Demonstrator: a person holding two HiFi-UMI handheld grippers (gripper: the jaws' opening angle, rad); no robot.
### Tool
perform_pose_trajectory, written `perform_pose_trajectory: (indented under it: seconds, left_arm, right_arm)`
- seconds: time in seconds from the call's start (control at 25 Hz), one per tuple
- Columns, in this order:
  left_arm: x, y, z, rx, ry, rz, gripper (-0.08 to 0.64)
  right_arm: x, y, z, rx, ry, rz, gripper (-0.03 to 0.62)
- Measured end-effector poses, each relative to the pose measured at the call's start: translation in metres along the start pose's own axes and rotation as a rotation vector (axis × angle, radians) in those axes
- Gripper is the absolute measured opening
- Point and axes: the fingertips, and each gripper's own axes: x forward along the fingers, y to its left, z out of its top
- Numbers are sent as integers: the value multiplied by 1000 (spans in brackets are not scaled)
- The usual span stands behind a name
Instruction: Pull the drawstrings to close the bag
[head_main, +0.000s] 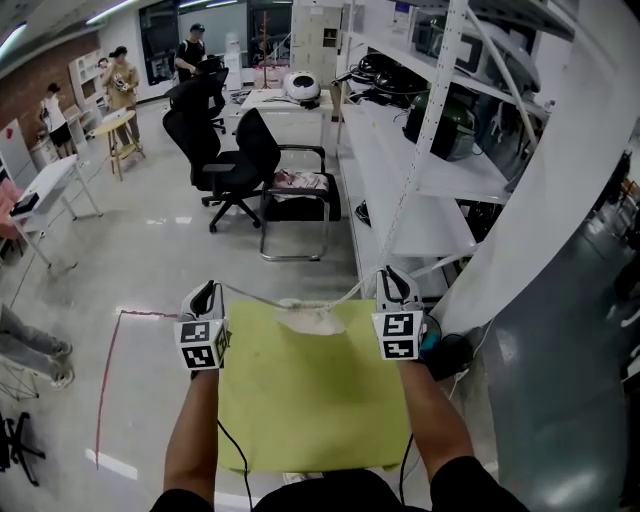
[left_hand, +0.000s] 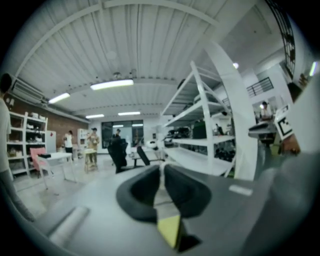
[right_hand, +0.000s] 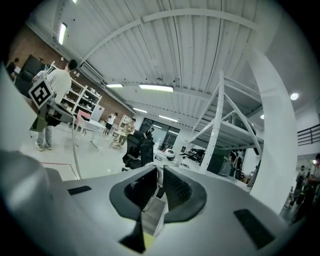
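White bag (head_main: 312, 320) bunched on yellow table (head_main: 300, 420); left gripper (head_main: 206, 290), right gripper (head_main: 391, 274) each clenched on drawstring (head_main: 250, 294); shelving (head_main: 420, 190) right, chairs (head_main: 235, 160) beyond; bag mouth indistinct.

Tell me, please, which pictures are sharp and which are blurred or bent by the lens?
Head view: sharp in the middle, bag and yellow mat clear, but the shelf rack curves near the edge. Left gripper view: soft all over, the left gripper blurred. Right gripper view: crisper, the right gripper and its drawstring distinct, corners dark.
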Motion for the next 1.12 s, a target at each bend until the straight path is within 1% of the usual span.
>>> perform_pose_trajectory:
  seconds: [0.08,0.16,0.24,0.36,0.48,0.6,0.76,1.0,1.12]
  left_arm:
    - [-7,-7,-23,-4,37,-13,34]
    - [-17,-18,-49,12,85,-34,34]
    - [-26,-25,-74,2,135,-47,34]
    - [-38,-33,-103,-13,198,-64,34]
    - [-55,-46,-132,-29,248,-83,34]
    - [-74,-61,-164,-75,307,-87,34]
    - [-95,-71,-206,-127,389,-78,34]
    - [-124,-78,-259,-131,498,-82,34]
    - [-139,-89,-283,-130,554,-95,37]
  right_arm:
    - [-10,16,-11,-14,23,20,38]
    - [-20,34,-22,-30,50,44,38]
    - [-27,51,-34,-33,79,75,38]
    - [-41,71,-55,-14,126,112,38]
    - [-56,90,-84,1,193,147,38]
    - [-73,107,-116,41,267,181,38]
    - [-99,125,-154,101,347,199,38]
    - [-143,161,-213,164,469,245,38]
    - [-160,185,-245,177,560,311,38]
